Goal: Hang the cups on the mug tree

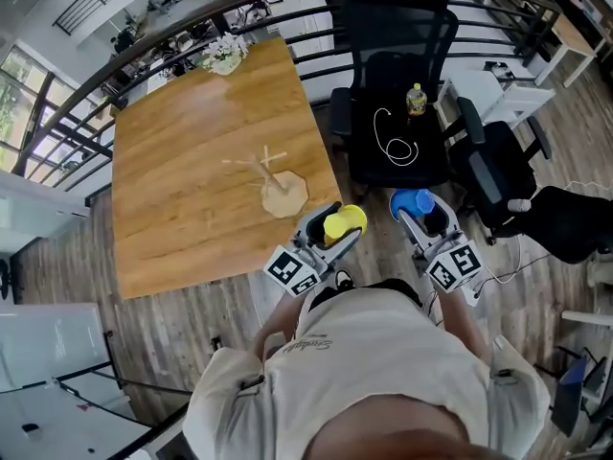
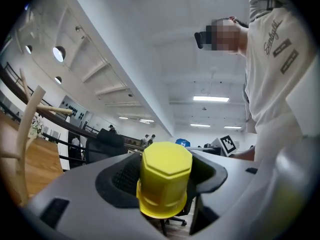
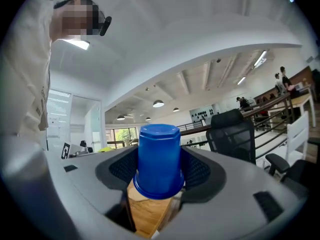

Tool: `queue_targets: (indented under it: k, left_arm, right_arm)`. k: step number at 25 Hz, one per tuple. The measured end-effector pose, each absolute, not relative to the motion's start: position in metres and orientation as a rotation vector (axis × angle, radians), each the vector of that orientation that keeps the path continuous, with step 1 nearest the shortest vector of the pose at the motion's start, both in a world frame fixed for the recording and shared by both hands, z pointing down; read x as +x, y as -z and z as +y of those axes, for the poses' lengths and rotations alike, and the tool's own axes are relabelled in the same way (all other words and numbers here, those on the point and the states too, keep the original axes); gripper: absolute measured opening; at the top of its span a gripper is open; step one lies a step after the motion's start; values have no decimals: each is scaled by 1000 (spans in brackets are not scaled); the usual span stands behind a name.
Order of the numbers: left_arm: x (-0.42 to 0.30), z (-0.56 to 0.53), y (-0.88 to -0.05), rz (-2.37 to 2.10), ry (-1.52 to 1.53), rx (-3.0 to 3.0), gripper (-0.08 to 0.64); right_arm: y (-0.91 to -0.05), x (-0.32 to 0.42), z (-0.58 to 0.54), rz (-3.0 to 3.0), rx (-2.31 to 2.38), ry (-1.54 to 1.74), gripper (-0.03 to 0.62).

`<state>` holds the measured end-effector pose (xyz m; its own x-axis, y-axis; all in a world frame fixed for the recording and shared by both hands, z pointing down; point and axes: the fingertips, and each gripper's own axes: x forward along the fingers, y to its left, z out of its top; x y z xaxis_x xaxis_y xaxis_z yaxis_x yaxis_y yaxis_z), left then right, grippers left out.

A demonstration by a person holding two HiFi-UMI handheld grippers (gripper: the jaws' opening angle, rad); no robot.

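Cream shirt (image 1: 383, 381), dark script lettering (image 2: 272, 34)

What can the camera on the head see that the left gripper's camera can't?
Only the head view shows the whole table top, the flowers at its far corner, and a bottle and white cable on a black chair. Only the left gripper view shows the ceiling lights. Both show the yellow cup clamped in the left gripper and the mug tree. The blue cup in the right gripper is clear from the head; the left gripper view's small blue shape may be it.
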<state>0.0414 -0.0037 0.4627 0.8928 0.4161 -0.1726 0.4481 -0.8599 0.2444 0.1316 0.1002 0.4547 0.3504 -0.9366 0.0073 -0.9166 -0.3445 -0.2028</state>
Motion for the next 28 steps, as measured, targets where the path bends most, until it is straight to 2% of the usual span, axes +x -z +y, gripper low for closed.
queue_targets:
  k: [10, 17, 28]
  left_arm:
    - [39, -62, -482, 436, 107, 2767, 287]
    - [77, -69, -490, 248, 101, 2780, 287]
    - [141, -88, -473, -57, 164, 2790, 287]
  right_arm:
    - [-454, 156, 37, 1840, -2355, 243, 255]
    - [-487, 187, -16, 2041, -2131, 330, 256]
    - [-487, 249, -81, 2365, -1791, 293, 256]
